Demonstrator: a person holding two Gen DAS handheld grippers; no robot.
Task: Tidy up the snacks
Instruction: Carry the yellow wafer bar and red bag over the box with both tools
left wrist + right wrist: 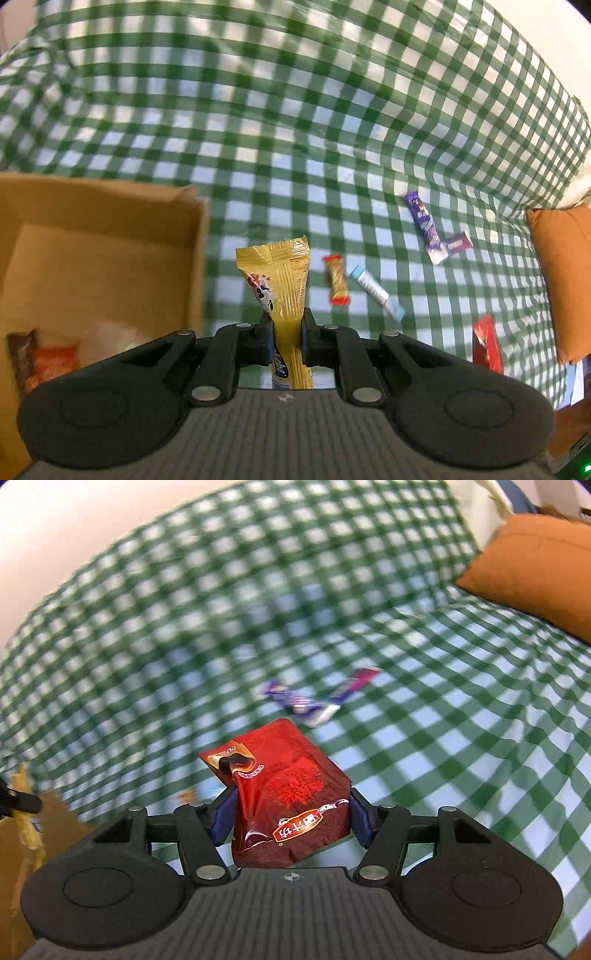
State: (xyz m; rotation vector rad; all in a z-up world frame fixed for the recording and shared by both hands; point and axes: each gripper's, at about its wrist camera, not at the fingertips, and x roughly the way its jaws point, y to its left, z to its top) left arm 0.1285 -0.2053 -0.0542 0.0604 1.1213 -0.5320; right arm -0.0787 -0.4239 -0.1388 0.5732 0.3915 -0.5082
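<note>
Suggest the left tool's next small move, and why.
Probably swing left over the box and release. The left tool is shut on the yellow packet, the box sits open just to its left, and snacks already lie inside.

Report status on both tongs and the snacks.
Left tongs shut on yellow packet, right of cardboard box. Right tongs shut on red pouch. Purple bars loose on cloth.

Green-checked cloth, yellow packet, red pouch.
</note>
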